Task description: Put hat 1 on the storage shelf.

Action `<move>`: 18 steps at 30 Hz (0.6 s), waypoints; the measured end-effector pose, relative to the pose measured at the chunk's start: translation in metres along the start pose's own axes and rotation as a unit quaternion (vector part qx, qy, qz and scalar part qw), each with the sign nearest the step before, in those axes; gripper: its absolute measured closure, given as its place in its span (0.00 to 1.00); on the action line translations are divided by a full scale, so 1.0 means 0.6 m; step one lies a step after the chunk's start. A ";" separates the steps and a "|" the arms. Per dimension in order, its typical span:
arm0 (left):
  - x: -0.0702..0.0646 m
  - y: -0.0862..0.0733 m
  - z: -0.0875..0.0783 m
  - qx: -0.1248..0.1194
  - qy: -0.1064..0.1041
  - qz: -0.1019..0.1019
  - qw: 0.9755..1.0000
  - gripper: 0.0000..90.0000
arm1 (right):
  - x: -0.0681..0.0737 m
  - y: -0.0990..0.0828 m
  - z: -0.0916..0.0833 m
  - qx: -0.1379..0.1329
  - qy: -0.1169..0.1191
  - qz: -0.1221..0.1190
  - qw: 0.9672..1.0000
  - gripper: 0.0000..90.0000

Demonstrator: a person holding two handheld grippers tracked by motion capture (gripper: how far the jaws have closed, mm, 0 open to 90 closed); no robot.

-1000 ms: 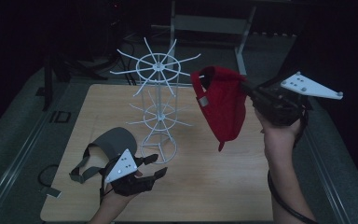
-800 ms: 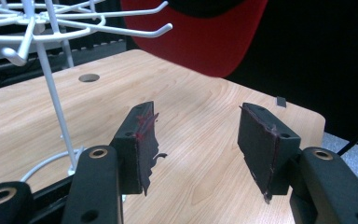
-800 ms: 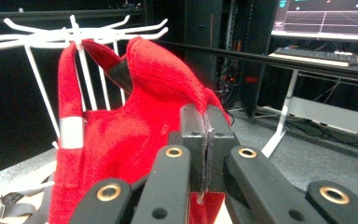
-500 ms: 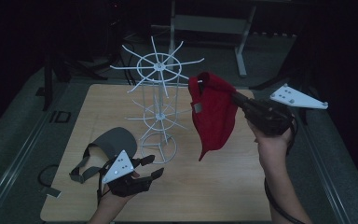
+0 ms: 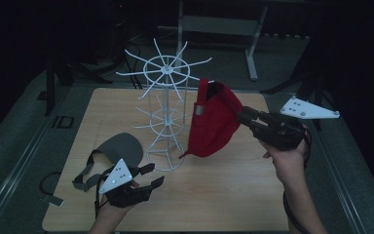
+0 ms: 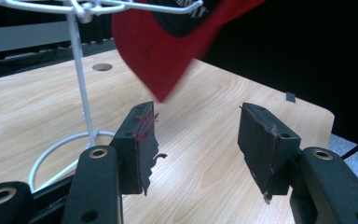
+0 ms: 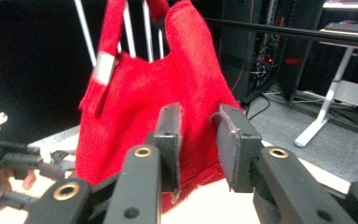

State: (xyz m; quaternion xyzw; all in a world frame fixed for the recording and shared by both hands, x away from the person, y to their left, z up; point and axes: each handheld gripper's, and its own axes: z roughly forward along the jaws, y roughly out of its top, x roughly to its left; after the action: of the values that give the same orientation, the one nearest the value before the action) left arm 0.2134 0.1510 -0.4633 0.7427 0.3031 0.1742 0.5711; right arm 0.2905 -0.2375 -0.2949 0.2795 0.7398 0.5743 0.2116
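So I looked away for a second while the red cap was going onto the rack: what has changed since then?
The right gripper carried the red cap down and left to the white wire rack, where its strap now hangs on an upper arm. Its jaws have just been opening; the cap's fabric sits loose between them. The left gripper, open and empty, and the grey visor stayed put.

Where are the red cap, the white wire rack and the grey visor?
red cap (image 5: pixel 213 122), high view, on its crown.
white wire rack (image 5: pixel 165 69), high view, on its top hub.
grey visor (image 5: pixel 121 147), high view, on its brim.
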 end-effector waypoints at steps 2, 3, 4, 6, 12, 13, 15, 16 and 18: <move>0.002 -0.003 -0.004 0.003 0.002 -0.001 1.000 0.52 | 0.002 -0.007 -0.005 0.007 0.005 -0.004 1.000 0.74; 0.002 -0.003 -0.004 0.003 0.002 -0.001 1.000 0.52 | 0.002 -0.007 -0.005 0.007 0.005 -0.004 1.000 0.74; 0.004 -0.006 -0.006 0.004 0.005 -0.003 1.000 0.52 | 0.002 -0.014 -0.013 0.003 0.007 -0.001 1.000 0.72; 0.005 -0.009 -0.010 0.005 0.008 -0.003 1.000 0.52 | 0.002 -0.021 -0.019 -0.002 0.006 -0.006 1.000 0.69; 0.013 -0.021 -0.024 0.003 0.019 -0.014 1.000 0.52 | -0.006 -0.053 -0.040 -0.001 0.000 -0.003 1.000 0.56; 0.014 -0.023 -0.025 0.004 0.020 -0.015 1.000 0.52 | -0.008 -0.060 -0.043 0.003 -0.002 -0.003 1.000 0.55; 0.015 -0.025 -0.026 0.005 0.022 -0.016 1.000 0.52 | -0.010 -0.067 -0.044 0.008 0.000 0.000 1.000 0.52; 0.017 -0.030 -0.029 0.009 0.027 -0.018 0.999 0.52 | -0.016 -0.088 -0.045 0.021 -0.006 0.008 1.000 0.48; 0.019 -0.035 -0.031 0.011 0.030 -0.018 0.999 0.52 | -0.021 -0.107 -0.044 0.031 -0.007 0.016 0.999 0.42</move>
State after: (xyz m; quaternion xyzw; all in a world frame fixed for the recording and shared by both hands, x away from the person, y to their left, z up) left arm 0.2054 0.1755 -0.4787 0.7375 0.3355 0.1828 0.5569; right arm 0.2723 -0.2771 -0.3503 0.3018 0.7513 0.5522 0.1987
